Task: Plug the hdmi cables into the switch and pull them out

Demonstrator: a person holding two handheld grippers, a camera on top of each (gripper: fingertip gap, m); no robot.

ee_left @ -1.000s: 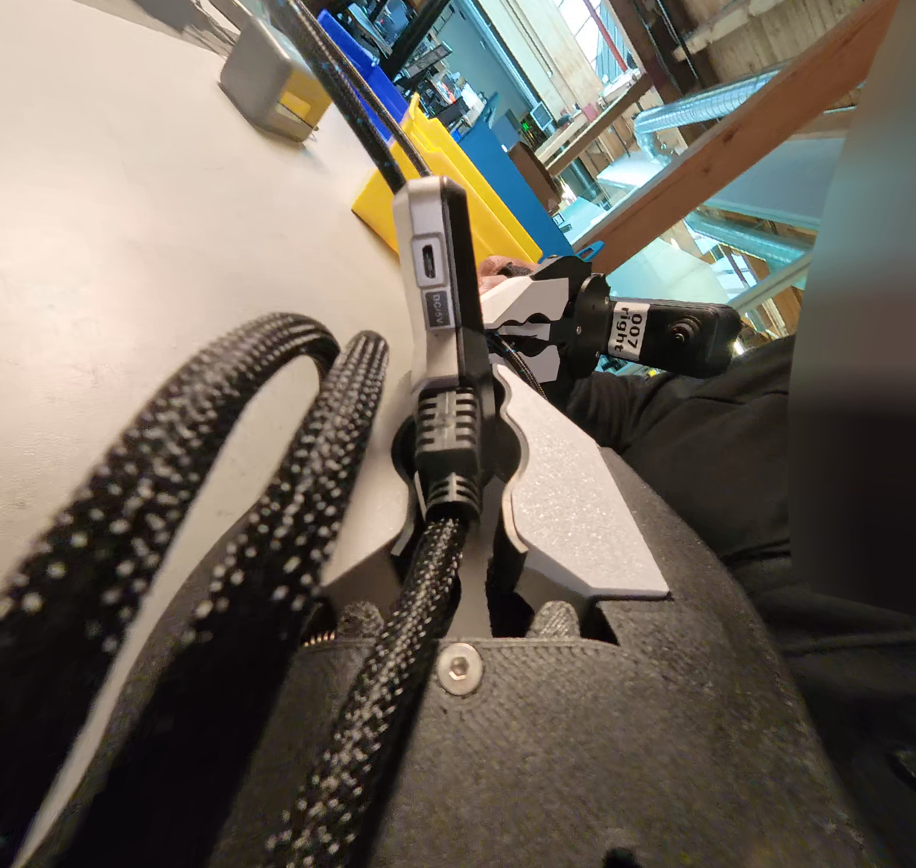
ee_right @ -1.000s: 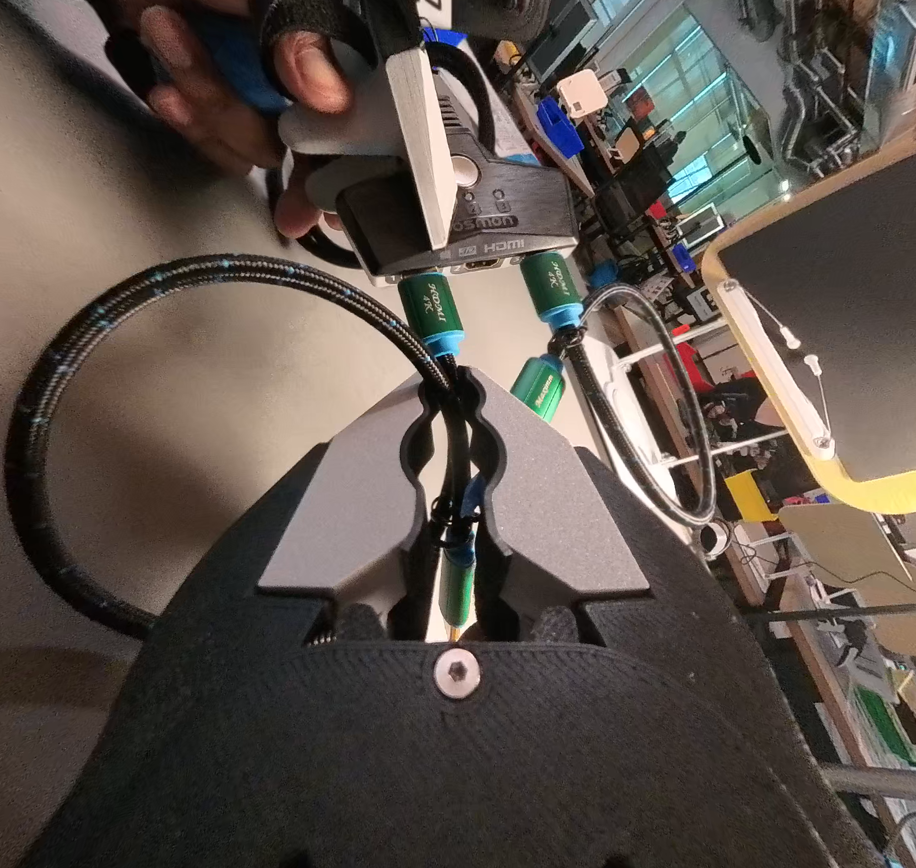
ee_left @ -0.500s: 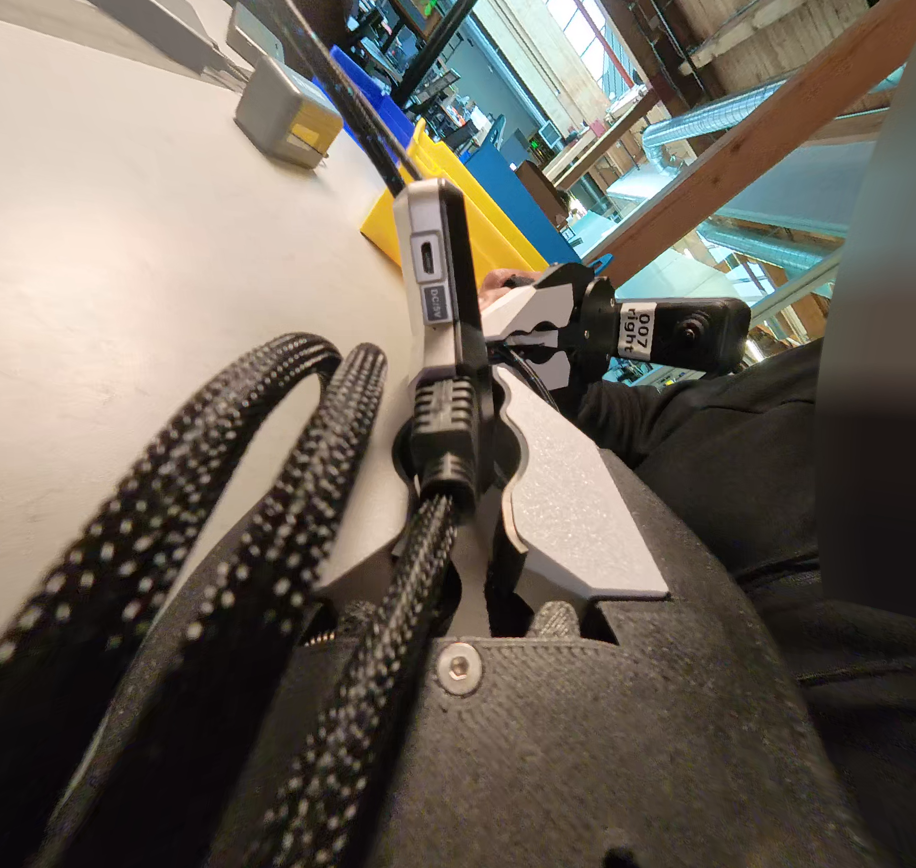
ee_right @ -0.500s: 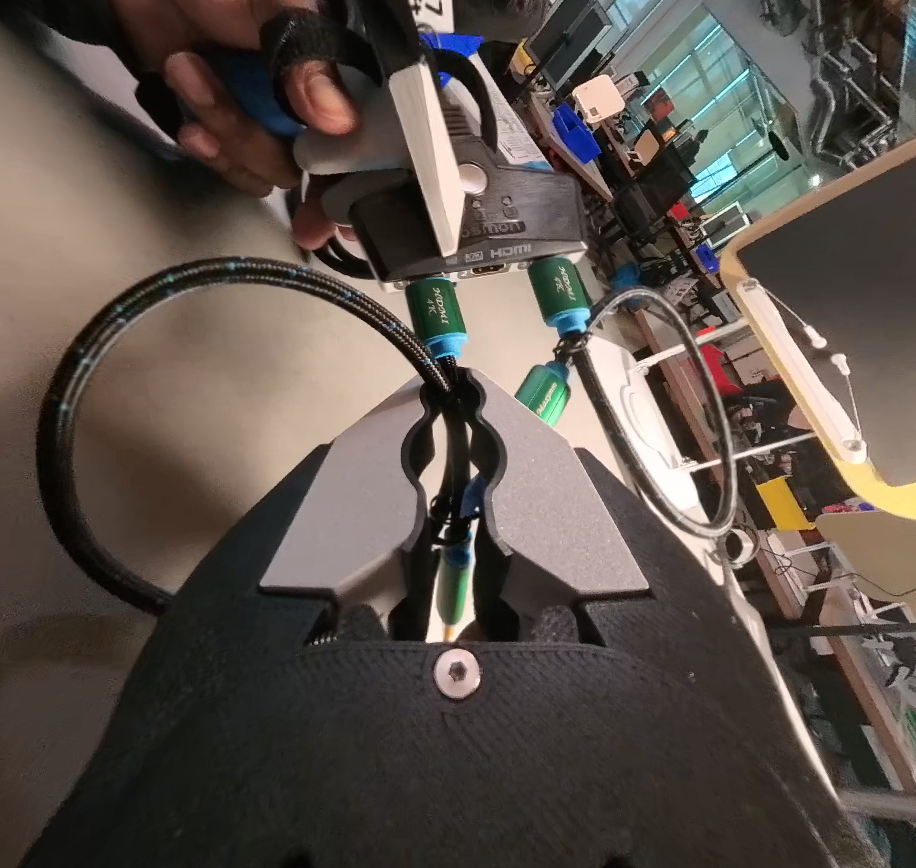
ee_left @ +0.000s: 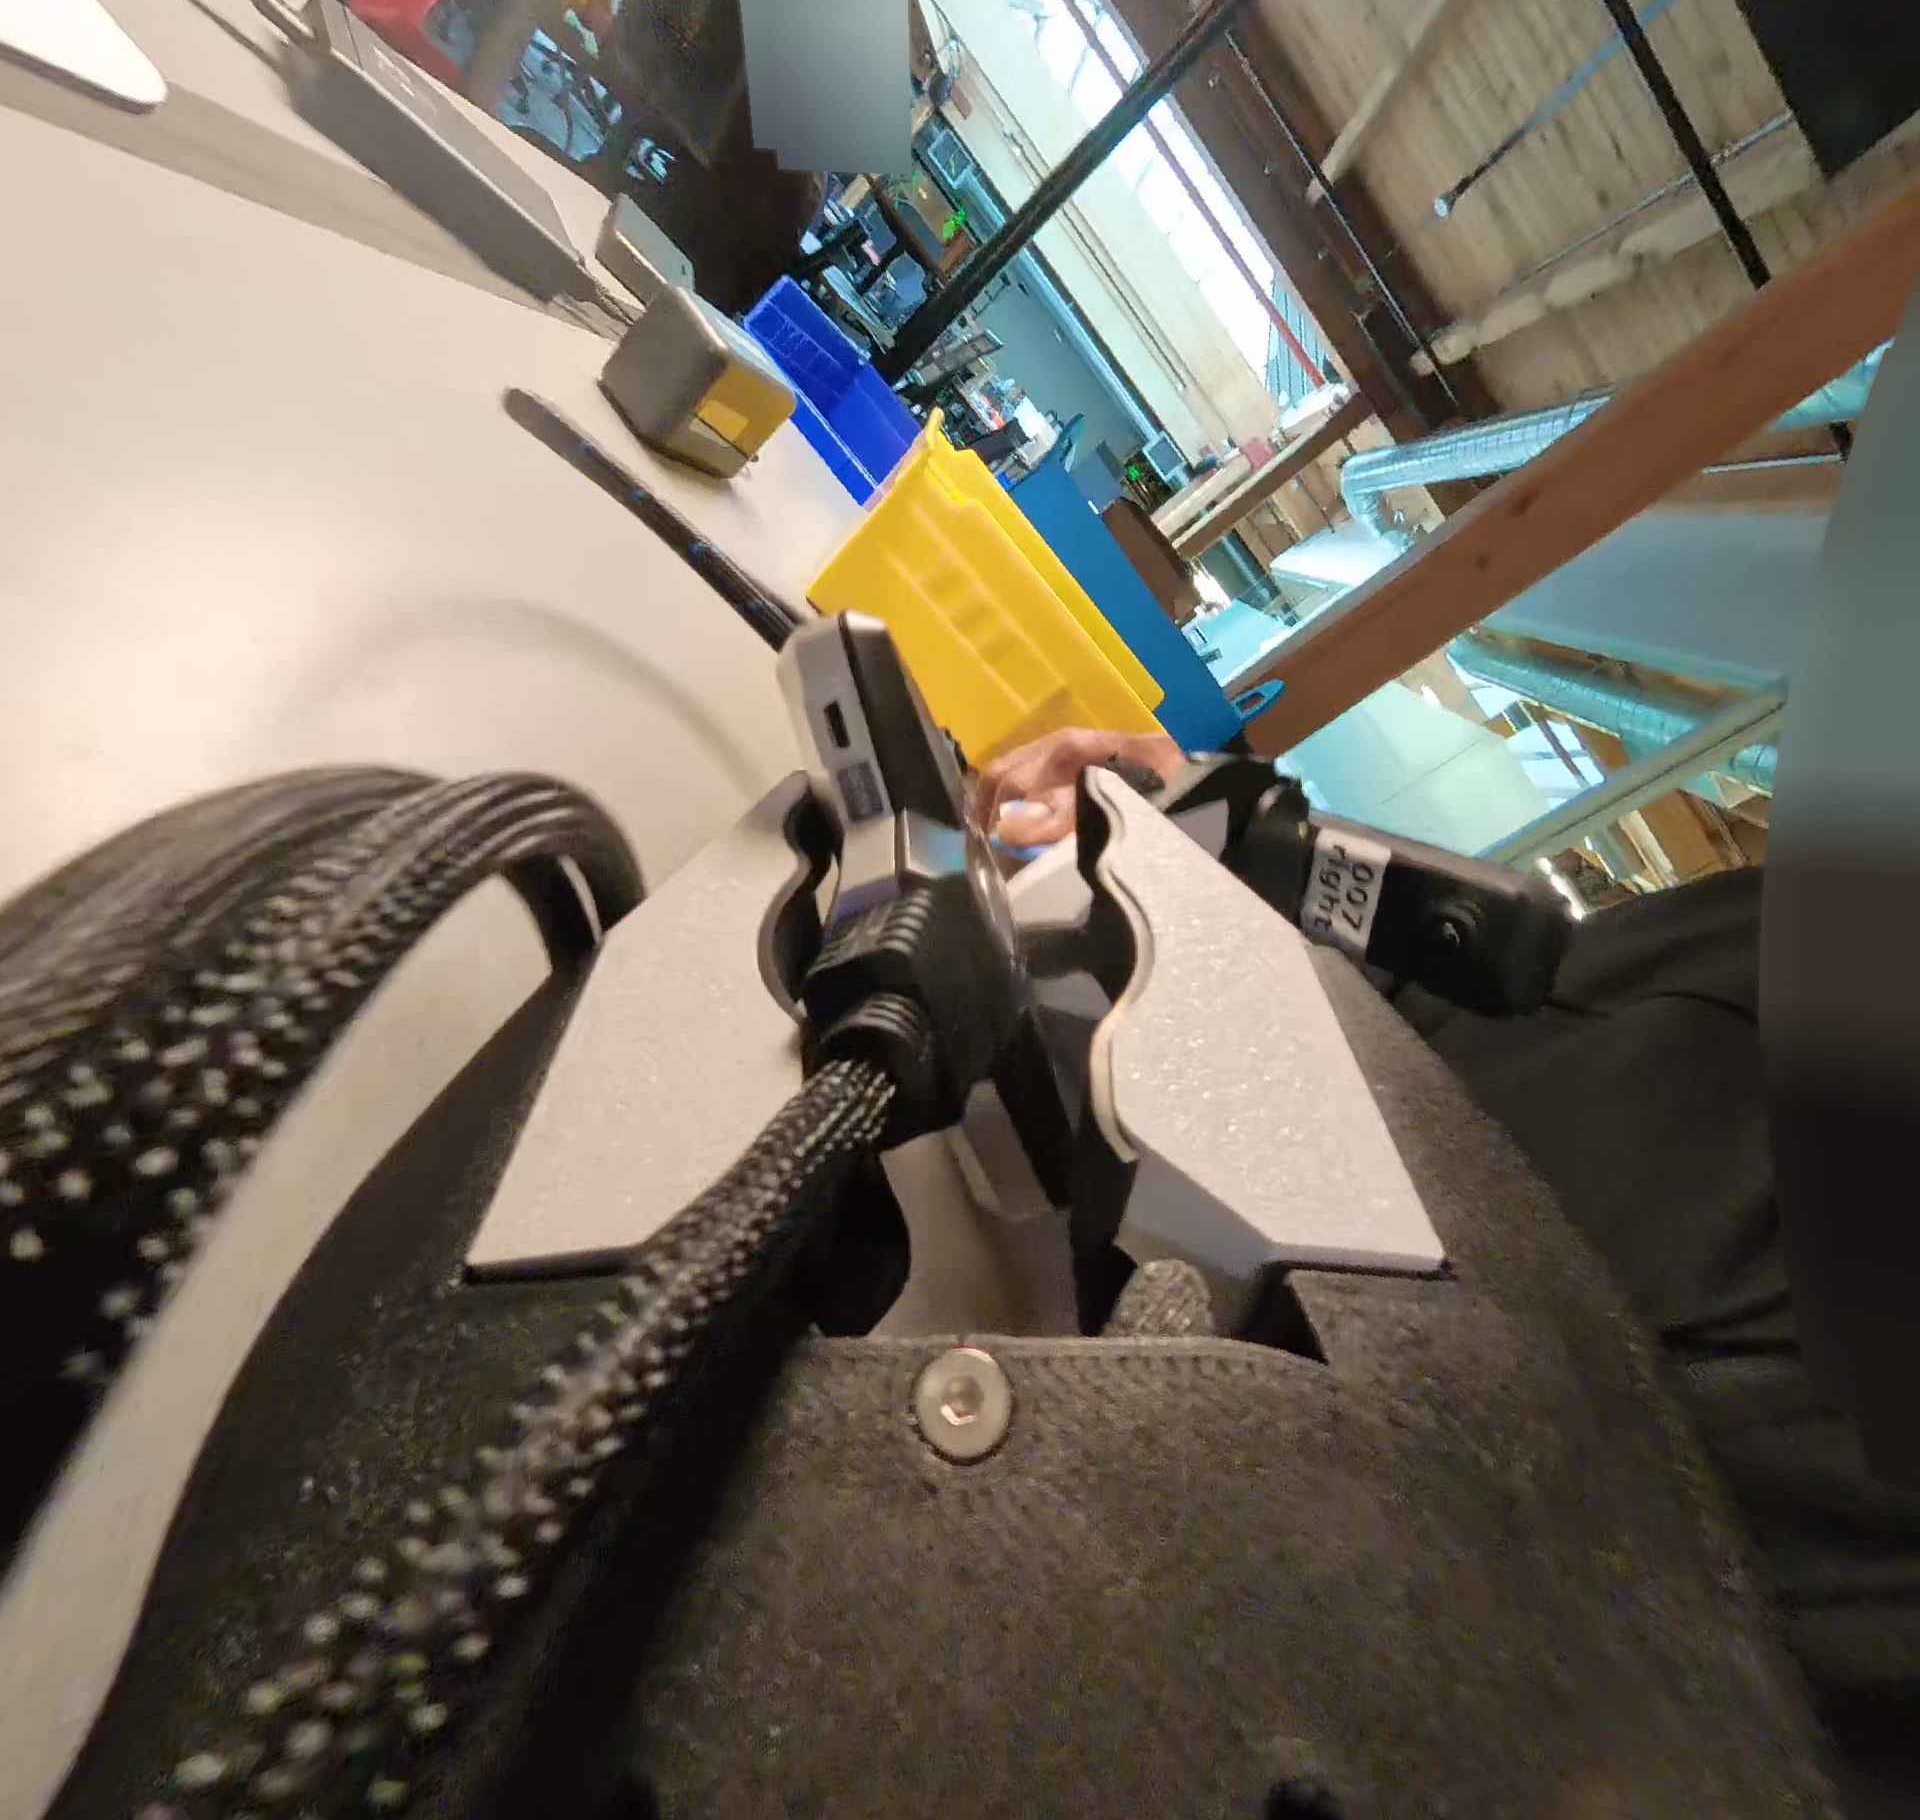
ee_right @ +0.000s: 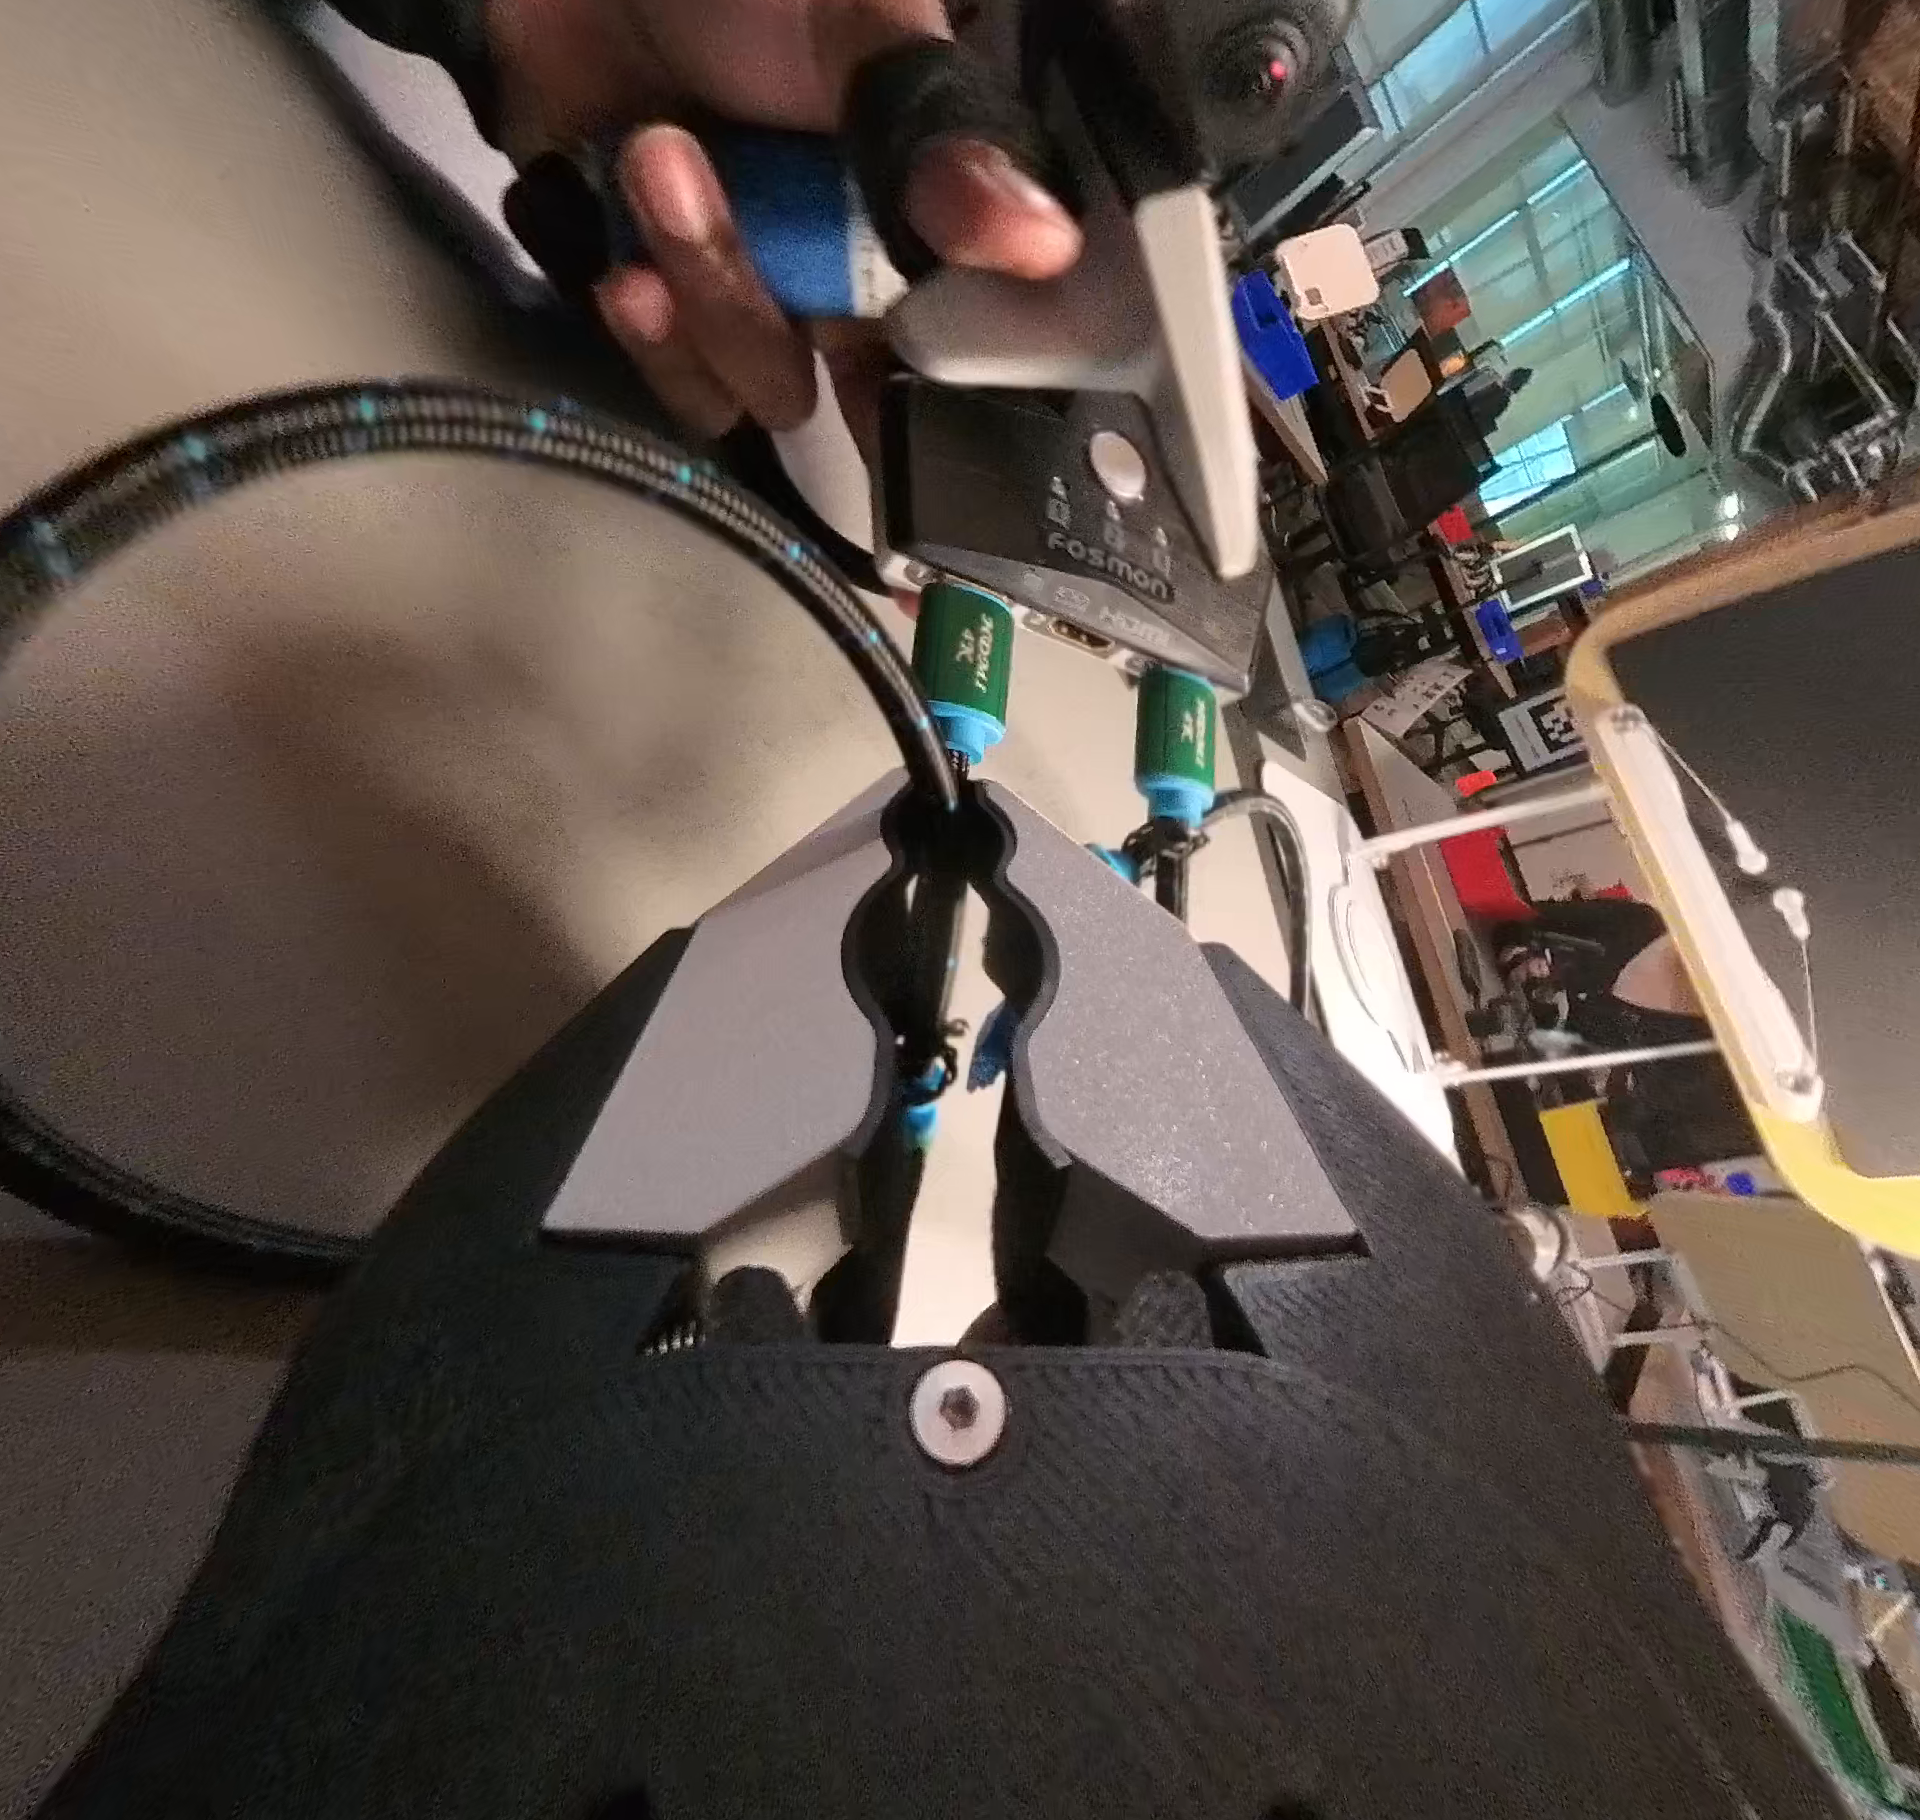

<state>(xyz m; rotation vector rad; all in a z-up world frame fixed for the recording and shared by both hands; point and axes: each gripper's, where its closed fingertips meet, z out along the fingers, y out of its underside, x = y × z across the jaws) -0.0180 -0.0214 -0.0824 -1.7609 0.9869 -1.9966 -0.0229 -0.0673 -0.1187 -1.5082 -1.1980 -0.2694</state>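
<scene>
You are spreading your left tongs [ee_left: 951, 856] wide around the switch [ee_right: 1081, 513], no longer clamping it above the desk [ee_left: 312, 523], while your right tongs [ee_right: 951, 814] are pinching the braided cable [ee_right: 416, 420] just behind its green plug [ee_right: 961, 653], seemingly to guide that connector.

Each handheld gripper, left gripper [ee_left: 951, 840] and right gripper [ee_right: 951, 825], has a textured black printed body with a silver hex screw [ee_left: 961, 1404] at its centre and two flat grey fingers [ee_right: 748, 1053] with scalloped inner edges, while the person wears a black sleeve [ee_left: 1621, 1074] and black finger straps [ee_right: 940, 103].
</scene>
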